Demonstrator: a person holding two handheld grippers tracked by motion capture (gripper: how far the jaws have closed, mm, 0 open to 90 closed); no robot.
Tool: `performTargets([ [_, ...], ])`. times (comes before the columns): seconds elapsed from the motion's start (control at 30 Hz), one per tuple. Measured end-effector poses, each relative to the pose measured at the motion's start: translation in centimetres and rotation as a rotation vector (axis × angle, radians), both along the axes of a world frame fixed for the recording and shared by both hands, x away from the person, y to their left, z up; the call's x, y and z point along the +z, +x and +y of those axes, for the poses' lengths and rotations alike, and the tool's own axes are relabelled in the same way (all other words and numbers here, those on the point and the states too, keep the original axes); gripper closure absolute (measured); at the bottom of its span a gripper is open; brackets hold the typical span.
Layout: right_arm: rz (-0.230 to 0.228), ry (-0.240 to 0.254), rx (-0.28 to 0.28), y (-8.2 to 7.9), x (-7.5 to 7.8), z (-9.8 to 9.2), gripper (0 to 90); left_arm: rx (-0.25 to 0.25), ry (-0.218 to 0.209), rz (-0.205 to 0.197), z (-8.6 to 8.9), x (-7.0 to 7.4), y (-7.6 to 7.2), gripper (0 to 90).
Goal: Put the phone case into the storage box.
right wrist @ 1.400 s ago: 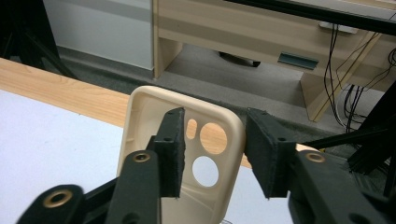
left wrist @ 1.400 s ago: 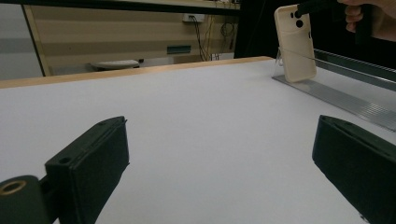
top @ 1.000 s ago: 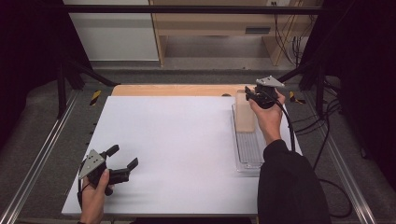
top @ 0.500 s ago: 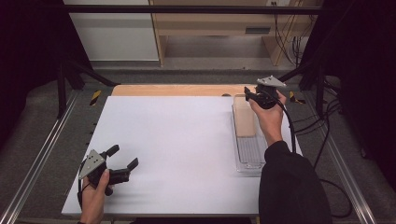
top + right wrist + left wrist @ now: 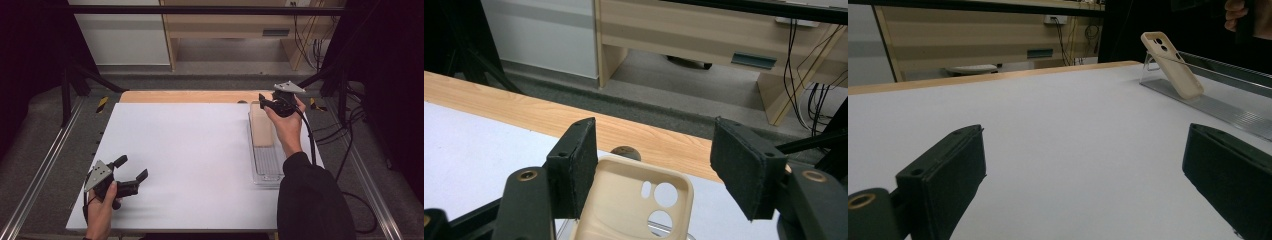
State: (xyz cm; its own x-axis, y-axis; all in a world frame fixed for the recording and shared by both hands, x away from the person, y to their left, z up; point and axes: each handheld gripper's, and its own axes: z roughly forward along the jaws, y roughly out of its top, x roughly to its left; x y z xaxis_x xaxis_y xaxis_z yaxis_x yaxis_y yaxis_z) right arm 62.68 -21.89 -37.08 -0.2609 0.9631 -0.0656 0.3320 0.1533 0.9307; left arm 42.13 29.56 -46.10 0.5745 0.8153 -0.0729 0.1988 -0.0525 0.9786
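Upper right of the high view: holding the right gripper [image 5: 266, 103] at the far end of the beige phone case [image 5: 261, 127], itself propped at a slant in a clear ridged rack [image 5: 267, 167] on the white table [image 5: 190, 150]. Leaned that way, probably, to keep the top edge lifted and easy to pinch from above. Seen along the right gripper [image 5: 654, 145]: fingers [image 5: 574, 160] apart and just now spreading wider, with the top corner of the phone case [image 5: 634, 200] low between them. Left pad close against the case edge, right pad well clear, so no squeeze on it. Looks like letting go after setting it in the rack, though that is a judgement.

Lower left of the high view: parking the left gripper [image 5: 134, 167] low over bare table, well apart from the rack, most likely to stay out of the way. Fingers wide apart with nothing between, as the left gripper view [image 5: 1085, 135] confirms; phone case [image 5: 1173, 64] far off at upper right there, tilted against its rack.

Counted: one phone case, one rack, two grippers, two fingers on each, three camera cut-outs in the case.
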Motion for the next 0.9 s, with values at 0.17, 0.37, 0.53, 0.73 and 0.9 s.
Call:
performTargets([
  [0.17, -0.002, 0.012, 0.003, -0.1, 0.2, 0.1, 33.9, -0.001, 0.001, -0.001, 0.0, 0.0, 0.0, 3.4],
  [0.37, -0.004, 0.019, 0.003, -0.2, 0.5, 0.1, 32.3, 0.001, 0.001, 0.0, 0.0, 0.0, 0.0, 3.4],
  [0.53, 0.003, 0.025, 0.002, -0.4, 0.6, 0.1, 30.6, 0.0, 0.002, -0.002, 0.0, 0.0, 0.0, 3.4],
  [0.73, 0.004, 0.037, 0.01, -0.6, 0.9, 0.3, 29.2, 0.006, -0.002, 0.0, 0.1, 0.0, 0.0, 3.4],
  [0.9, 0.008, 0.043, 0.019, -0.8, 1.3, 0.6, 26.2, 0.007, 0.0, -0.001, 0.1, 0.0, 0.0, 3.4],
])
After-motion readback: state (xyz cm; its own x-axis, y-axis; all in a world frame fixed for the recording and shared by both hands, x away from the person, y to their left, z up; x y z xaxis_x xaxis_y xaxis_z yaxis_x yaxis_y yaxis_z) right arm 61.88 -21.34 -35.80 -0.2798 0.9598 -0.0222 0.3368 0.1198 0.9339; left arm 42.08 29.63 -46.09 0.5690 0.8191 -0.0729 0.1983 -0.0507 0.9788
